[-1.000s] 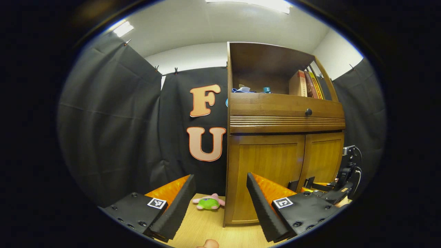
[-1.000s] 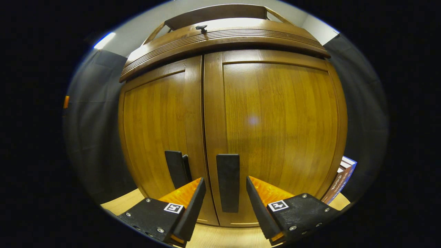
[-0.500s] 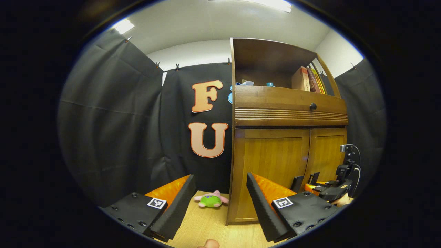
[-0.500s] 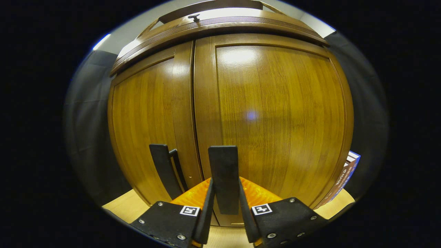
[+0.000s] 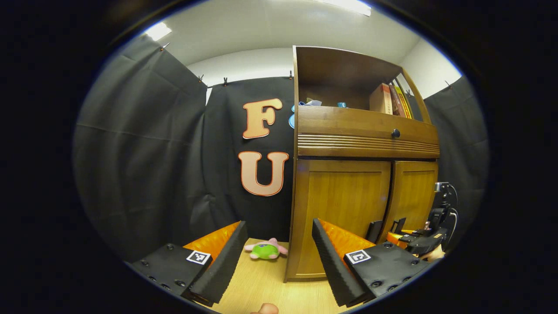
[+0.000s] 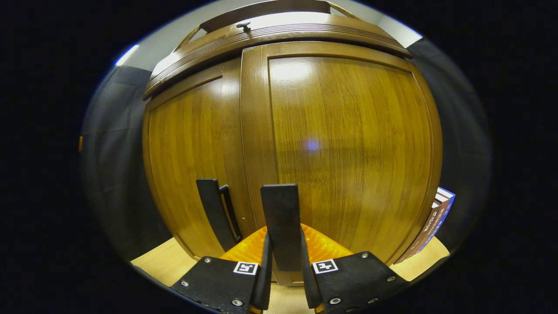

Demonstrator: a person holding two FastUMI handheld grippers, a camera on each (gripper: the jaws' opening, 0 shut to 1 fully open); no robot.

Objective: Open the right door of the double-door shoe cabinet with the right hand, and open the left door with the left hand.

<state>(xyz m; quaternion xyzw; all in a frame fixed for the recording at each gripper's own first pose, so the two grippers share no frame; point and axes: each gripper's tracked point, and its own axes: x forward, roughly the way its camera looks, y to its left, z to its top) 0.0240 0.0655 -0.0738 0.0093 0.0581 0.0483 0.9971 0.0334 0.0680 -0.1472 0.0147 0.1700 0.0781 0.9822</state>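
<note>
The wooden shoe cabinet (image 5: 348, 131) stands on a light wooden floor. In the right gripper view its right door (image 6: 348, 144) and left door (image 6: 187, 152) loom close, each with a dark upright handle. My right gripper (image 6: 283, 266) is shut on the right door's handle (image 6: 281, 218), which stands between both fingers. The left door's handle (image 6: 213, 213) is free just beside it. My left gripper (image 5: 277, 261) hangs open and holds nothing, well short of the cabinet's left front corner. The left gripper view also has the right gripper (image 5: 418, 242) low at the doors.
A green and pink plush toy (image 5: 266, 250) lies on the floor left of the cabinet. A drawer with a dark knob (image 5: 395, 133) sits above the doors, with books (image 5: 388, 98) on the open shelf. Another book (image 6: 431, 222) leans by the cabinet's right side.
The right gripper's fingers closed onto the right door's handle and stay clamped there. The left gripper drifted slightly and stays open.
</note>
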